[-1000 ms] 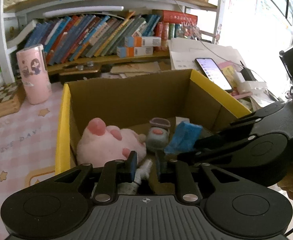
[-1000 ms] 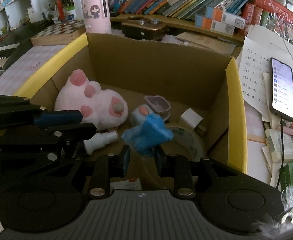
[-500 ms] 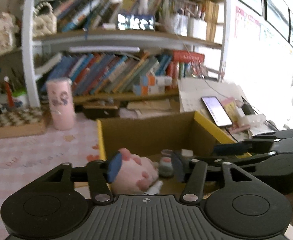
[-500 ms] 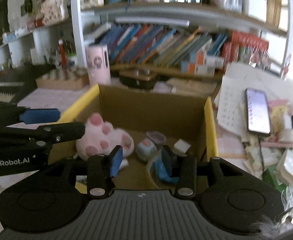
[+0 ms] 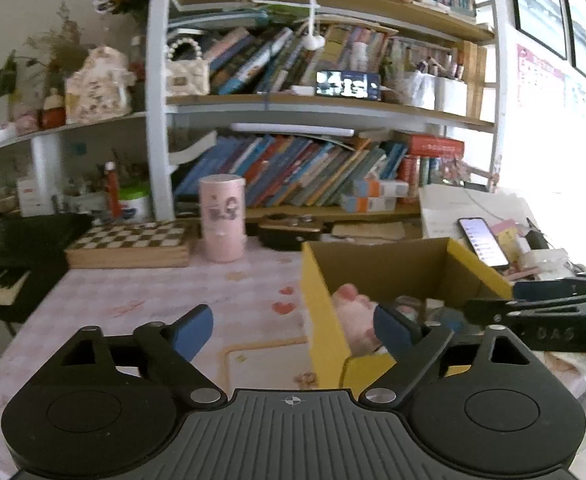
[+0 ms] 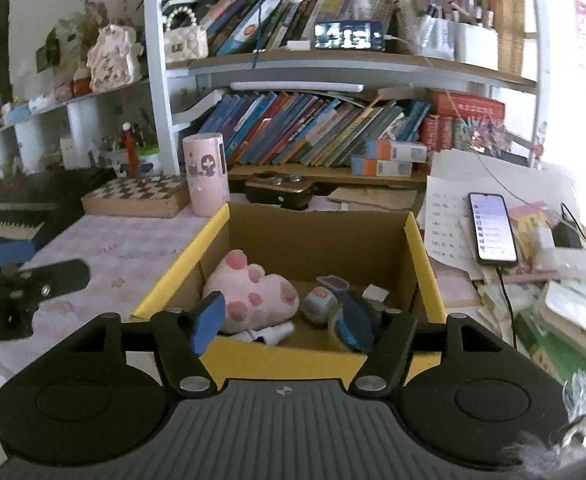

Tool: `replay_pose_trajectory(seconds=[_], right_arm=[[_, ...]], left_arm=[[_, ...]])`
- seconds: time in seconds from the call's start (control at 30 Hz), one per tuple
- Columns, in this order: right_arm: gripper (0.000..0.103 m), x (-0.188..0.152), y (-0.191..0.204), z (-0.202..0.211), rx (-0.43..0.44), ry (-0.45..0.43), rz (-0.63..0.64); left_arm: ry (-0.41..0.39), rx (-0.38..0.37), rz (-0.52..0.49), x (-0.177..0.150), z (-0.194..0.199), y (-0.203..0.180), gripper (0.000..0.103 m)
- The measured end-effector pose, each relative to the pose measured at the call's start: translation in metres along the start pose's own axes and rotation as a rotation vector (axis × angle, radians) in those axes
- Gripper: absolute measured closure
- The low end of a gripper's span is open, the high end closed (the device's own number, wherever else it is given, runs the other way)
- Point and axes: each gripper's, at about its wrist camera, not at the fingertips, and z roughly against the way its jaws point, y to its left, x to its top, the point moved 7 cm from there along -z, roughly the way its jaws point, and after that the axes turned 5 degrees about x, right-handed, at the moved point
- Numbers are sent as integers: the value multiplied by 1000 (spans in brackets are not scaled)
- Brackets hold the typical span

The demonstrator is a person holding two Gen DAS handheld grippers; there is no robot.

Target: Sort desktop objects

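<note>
Cardboard box [image 6: 421, 264], sitting on the pink desk [image 6: 133, 248] near the bookshelf [image 6: 313, 128], is holding a plush paw [image 6: 253, 296] while the left gripper [image 5: 291, 330] and right gripper [image 6: 283, 320] are both opening with nothing between their fingers.

Daylight glare blown out at right, fisheye-curved edges, slight blur
</note>
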Motion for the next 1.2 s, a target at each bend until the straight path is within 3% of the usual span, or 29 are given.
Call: replay_pose_trajectory(seconds=[0.27, 0.5, 0.63, 1.2], right_arm=[[21, -29, 41, 27, -30, 5, -16], [16, -61, 82, 55, -71, 29, -20], [5, -80, 103, 69, -81, 47, -22], [3, -126, 152, 112, -97, 94, -61]], left_arm=[[14, 28, 5, -23, 38, 25, 4], [36, 68, 3, -49, 74, 44, 0], [41, 80, -18, -63, 94, 54, 0], [103, 100, -61, -99, 140, 81, 0]])
